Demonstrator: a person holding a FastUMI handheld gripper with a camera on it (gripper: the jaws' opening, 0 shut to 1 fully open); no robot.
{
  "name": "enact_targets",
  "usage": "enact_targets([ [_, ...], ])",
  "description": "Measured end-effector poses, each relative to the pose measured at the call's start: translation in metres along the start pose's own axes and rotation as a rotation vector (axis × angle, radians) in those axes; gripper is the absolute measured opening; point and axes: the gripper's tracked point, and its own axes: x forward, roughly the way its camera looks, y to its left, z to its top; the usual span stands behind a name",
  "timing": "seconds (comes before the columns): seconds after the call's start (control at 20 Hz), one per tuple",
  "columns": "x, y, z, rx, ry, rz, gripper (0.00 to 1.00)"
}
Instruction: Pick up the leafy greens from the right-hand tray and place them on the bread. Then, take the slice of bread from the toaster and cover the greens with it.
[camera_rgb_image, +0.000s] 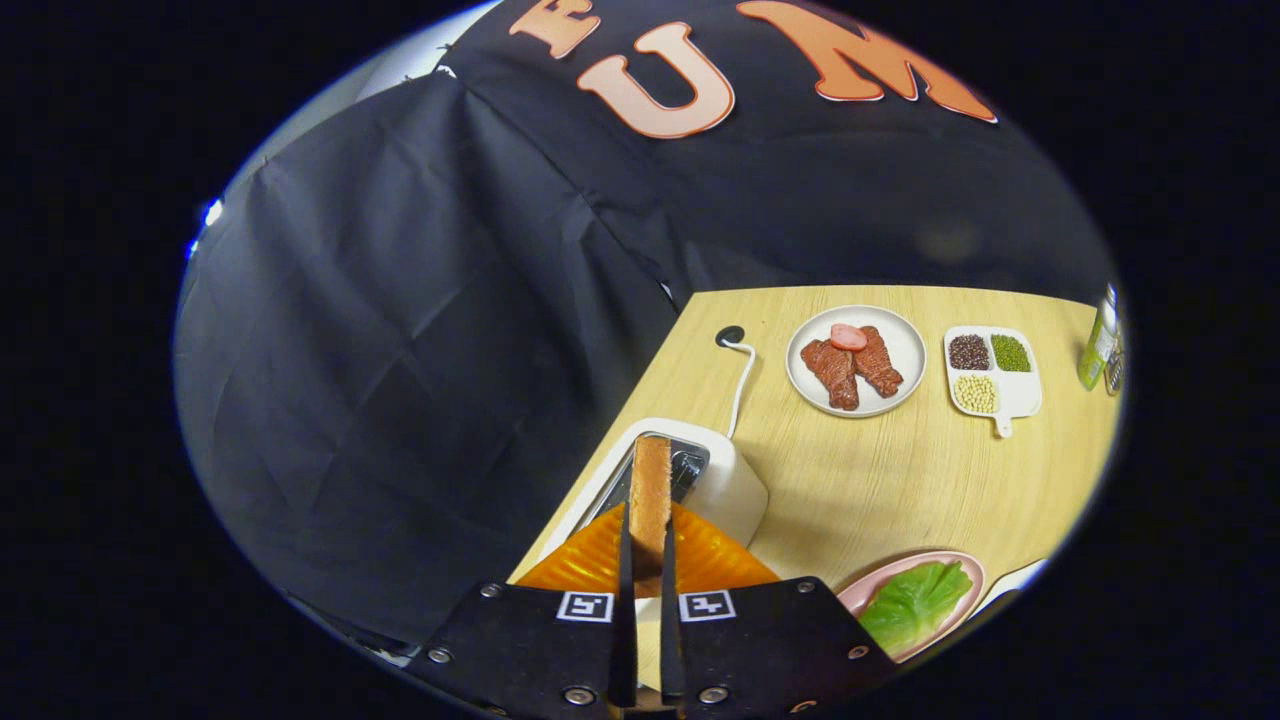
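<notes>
While the bread (650, 490) is gripped edge-on between the closed jaws of the gripper (648, 560) above the toaster (725, 480), greens (915, 602) are seen on a pink plate (965, 570) nearby.

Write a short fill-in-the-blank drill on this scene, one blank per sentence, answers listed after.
1. The gripper jaws are closed on a slice of ____, held edge-on above the toaster.
2. The leafy greens lie on a ____ plate.
3. The white round plate holds pieces of ____.
4. The divided white dish has ____ compartments of beans.

Answers: bread; pink; meat; three
</notes>
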Motion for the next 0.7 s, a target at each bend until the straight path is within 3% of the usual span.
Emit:
enact_targets([
  [0.7,-0.070,-0.110,-0.045,0.164,-0.086,-0.017,0.09],
])
